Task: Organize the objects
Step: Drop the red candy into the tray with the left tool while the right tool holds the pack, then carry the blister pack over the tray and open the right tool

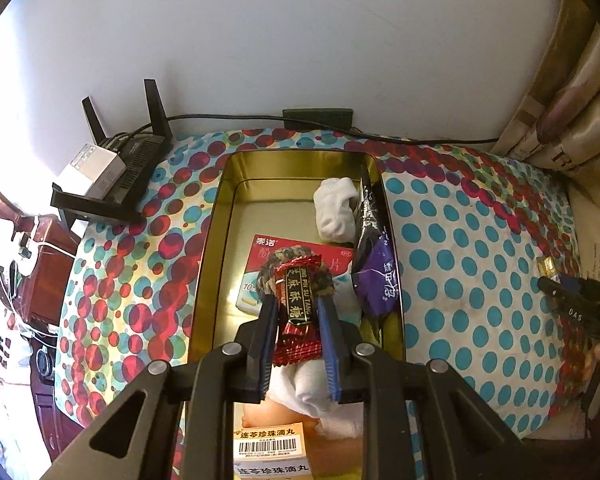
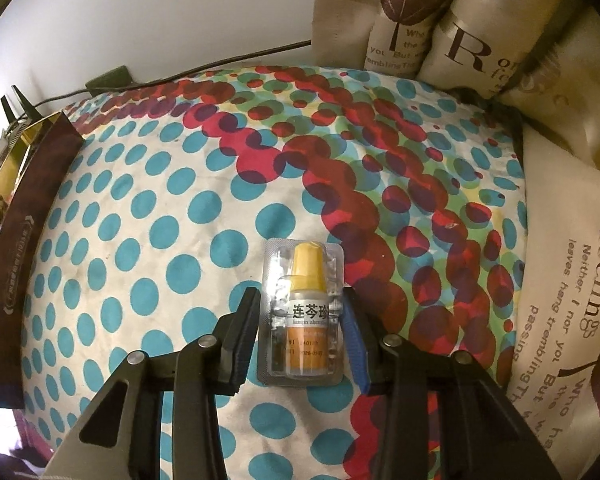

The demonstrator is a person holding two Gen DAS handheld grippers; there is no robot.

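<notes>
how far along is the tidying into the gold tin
Well under way. Already in the gold tin: a white sock, a red medicine box and a purple packet. In hand: the left gripper holds a red candy over the tin. Left: the right gripper flanks the blister-packed dropper bottle, which lies on the dotted cloth.

Red candy wrapper (image 1: 298, 312), gold tin (image 1: 220, 216), yellow-capped bottle (image 2: 303, 308), teal-and-red dotted cloth (image 2: 140, 240)

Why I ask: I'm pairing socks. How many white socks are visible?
2. One white sock lies far right in the gold tin; the other lies beneath the left gripper, nearer the camera. More may be hidden.
</notes>
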